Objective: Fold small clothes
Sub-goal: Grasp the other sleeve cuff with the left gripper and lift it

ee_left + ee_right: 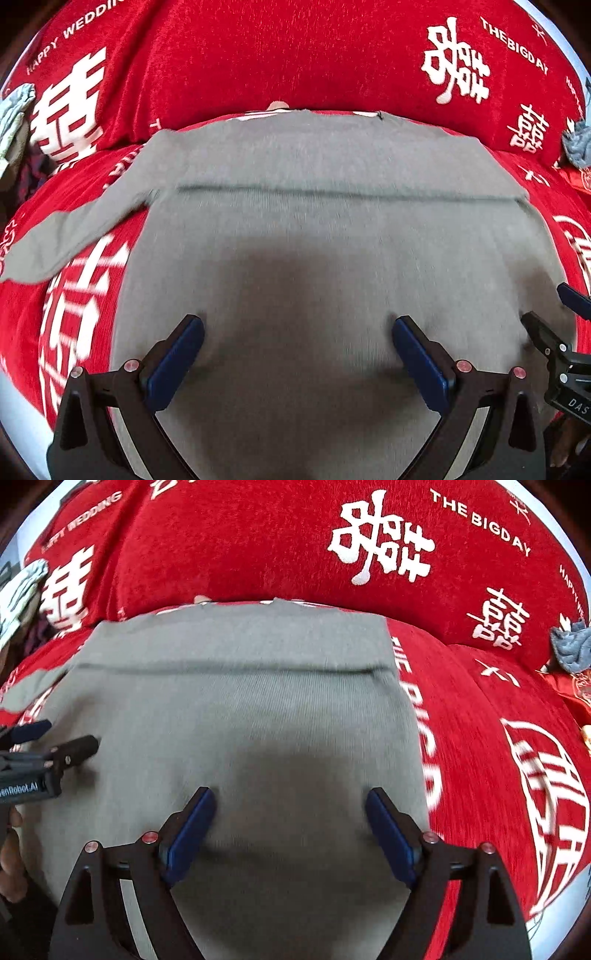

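Note:
A grey knit sweater [332, 251] lies flat on a red sofa cover, a straight fold edge crossing its upper part. One sleeve [66, 236] trails out to the left. My left gripper [297, 332] hovers open over the lower middle of the sweater, nothing between its blue pads. In the right wrist view the same sweater [240, 720] fills the middle, and my right gripper [290, 805] stands open above its lower right part. Each gripper shows in the other's view: the right gripper [557, 314] at the right edge, the left gripper [62, 738] at the left edge.
The red sofa cover [295, 55] with white lettering and characters spreads under and behind the sweater. A pale garment [14, 110] lies at far left, and a blue-grey cloth [570, 646] sits at far right. A hand [11, 856] shows at the left edge.

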`<action>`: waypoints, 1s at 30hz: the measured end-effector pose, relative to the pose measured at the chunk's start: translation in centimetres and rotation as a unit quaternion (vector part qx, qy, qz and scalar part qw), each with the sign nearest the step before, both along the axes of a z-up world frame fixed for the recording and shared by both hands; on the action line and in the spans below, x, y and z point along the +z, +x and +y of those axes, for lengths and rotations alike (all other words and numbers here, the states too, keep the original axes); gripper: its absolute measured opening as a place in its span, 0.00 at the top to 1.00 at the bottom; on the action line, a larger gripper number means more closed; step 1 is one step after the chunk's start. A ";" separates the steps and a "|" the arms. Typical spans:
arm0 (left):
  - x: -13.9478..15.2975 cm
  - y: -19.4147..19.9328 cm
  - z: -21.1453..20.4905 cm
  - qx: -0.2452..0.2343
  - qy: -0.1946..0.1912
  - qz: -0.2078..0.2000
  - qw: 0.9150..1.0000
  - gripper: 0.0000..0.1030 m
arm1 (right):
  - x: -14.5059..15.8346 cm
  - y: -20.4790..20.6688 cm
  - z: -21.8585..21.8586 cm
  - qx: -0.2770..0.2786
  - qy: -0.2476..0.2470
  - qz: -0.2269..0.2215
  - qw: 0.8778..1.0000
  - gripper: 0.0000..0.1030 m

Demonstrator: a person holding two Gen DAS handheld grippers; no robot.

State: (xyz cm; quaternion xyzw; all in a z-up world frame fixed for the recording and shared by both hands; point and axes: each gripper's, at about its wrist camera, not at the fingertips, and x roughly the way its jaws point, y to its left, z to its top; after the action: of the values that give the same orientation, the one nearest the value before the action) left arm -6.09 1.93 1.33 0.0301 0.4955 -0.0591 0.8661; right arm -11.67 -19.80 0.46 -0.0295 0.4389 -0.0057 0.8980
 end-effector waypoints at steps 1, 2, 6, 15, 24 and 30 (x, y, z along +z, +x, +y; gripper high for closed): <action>0.1 -0.3 0.1 -0.001 -0.002 0.002 1.000 0.01 | 0.0 -0.3 0.0 -0.001 0.001 0.001 1.000 0.16; 0.3 -1.0 0.6 0.001 -0.007 0.004 1.000 0.01 | 0.1 -0.6 0.0 -0.002 0.002 0.001 1.000 0.16; 1.7 -1.5 5.0 0.051 -0.033 -0.008 0.998 0.01 | 1.0 -0.7 0.2 0.001 0.027 0.021 0.999 0.16; 1.3 3.5 26.8 0.378 -0.010 -0.009 0.926 0.01 | 2.0 0.8 6.7 0.071 -0.009 0.005 0.997 0.16; -2.0 10.8 36.6 0.513 0.001 0.060 0.857 0.01 | 1.5 1.6 11.6 0.117 -0.033 0.025 0.992 0.16; -0.9 12.3 38.0 0.507 0.000 0.019 0.862 0.57 | 1.5 2.1 12.6 0.124 -0.077 0.028 0.989 0.16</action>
State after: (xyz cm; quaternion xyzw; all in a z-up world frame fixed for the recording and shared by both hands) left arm 6.23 39.94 0.47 -0.2259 0.4585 0.3876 0.7671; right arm -9.57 -7.22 1.99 -0.1524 0.4555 0.0727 0.8741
